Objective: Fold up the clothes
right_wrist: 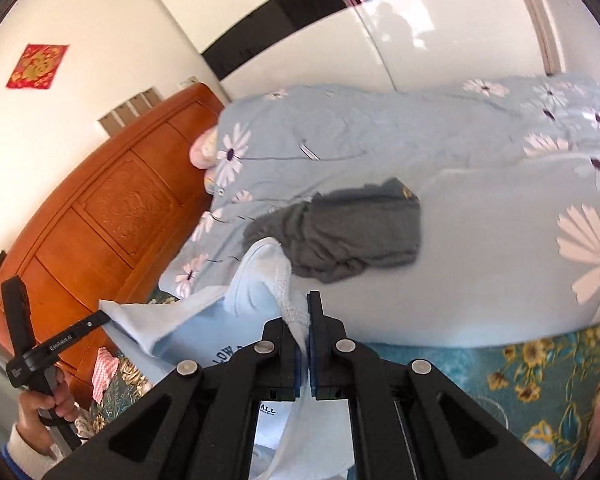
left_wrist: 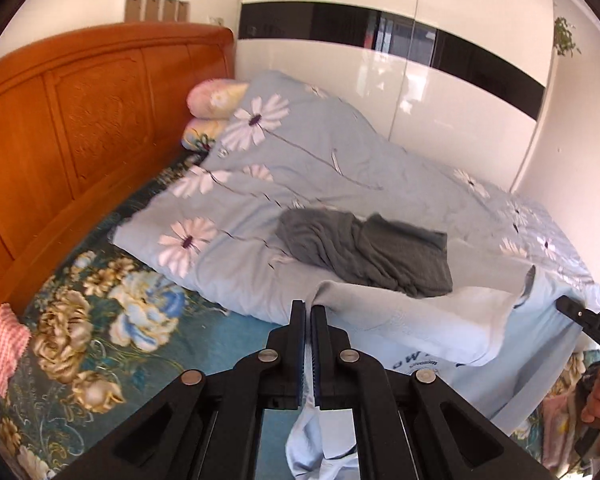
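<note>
A light blue sweatshirt (left_wrist: pixel 440 332) with dark lettering hangs stretched between my two grippers above the bed. My left gripper (left_wrist: pixel 308 312) is shut on one edge of it; fabric hangs down between the fingers. My right gripper (right_wrist: pixel 304 312) is shut on the sweatshirt's ribbed hem (right_wrist: pixel 288 292). The sweatshirt also shows in the right wrist view (right_wrist: pixel 204 320), with the left gripper (right_wrist: pixel 96 320) at its far corner. The right gripper (left_wrist: pixel 572 310) shows at the right edge of the left wrist view. A dark grey garment (left_wrist: pixel 364 252) lies crumpled on the quilt behind the sweatshirt; it also shows in the right wrist view (right_wrist: pixel 352 236).
A pale blue daisy quilt (left_wrist: pixel 300 160) covers the far side of the bed. A teal floral sheet (left_wrist: pixel 100 328) lies below. An orange wooden headboard (left_wrist: pixel 80 120) stands at the left, pillows (left_wrist: pixel 212 100) beside it. A pink checked cloth (left_wrist: pixel 6 344) lies at the bed edge. White wardrobe doors (left_wrist: pixel 440 92) stand behind.
</note>
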`<state>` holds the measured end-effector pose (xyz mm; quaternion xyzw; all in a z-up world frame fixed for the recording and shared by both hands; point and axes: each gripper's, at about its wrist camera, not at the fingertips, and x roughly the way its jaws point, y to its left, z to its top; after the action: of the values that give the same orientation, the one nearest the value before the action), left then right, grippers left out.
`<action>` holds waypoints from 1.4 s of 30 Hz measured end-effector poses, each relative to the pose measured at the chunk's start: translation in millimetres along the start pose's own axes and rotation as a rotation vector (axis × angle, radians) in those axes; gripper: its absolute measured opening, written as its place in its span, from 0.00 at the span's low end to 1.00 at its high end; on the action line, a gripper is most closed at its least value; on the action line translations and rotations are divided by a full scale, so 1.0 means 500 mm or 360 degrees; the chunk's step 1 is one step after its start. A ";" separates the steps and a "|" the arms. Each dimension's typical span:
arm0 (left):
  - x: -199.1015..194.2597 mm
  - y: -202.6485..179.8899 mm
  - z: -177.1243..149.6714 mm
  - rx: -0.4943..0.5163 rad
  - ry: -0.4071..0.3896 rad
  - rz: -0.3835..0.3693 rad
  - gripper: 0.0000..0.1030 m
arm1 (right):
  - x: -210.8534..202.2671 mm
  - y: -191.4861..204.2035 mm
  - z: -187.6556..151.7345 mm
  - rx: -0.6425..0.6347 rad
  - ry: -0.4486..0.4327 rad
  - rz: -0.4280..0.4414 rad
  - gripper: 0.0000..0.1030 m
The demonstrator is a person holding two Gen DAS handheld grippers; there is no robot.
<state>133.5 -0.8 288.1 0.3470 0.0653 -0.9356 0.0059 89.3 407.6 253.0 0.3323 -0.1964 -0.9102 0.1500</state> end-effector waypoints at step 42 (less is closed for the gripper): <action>0.139 0.186 -0.263 -0.0191 0.0477 0.0108 0.03 | 0.186 0.068 -0.123 -0.0286 0.0509 -0.0004 0.03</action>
<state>171.5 -74.1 133.3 0.4836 0.1095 -0.8671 0.0483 66.5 324.2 174.6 0.4583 -0.0876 -0.8598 0.2072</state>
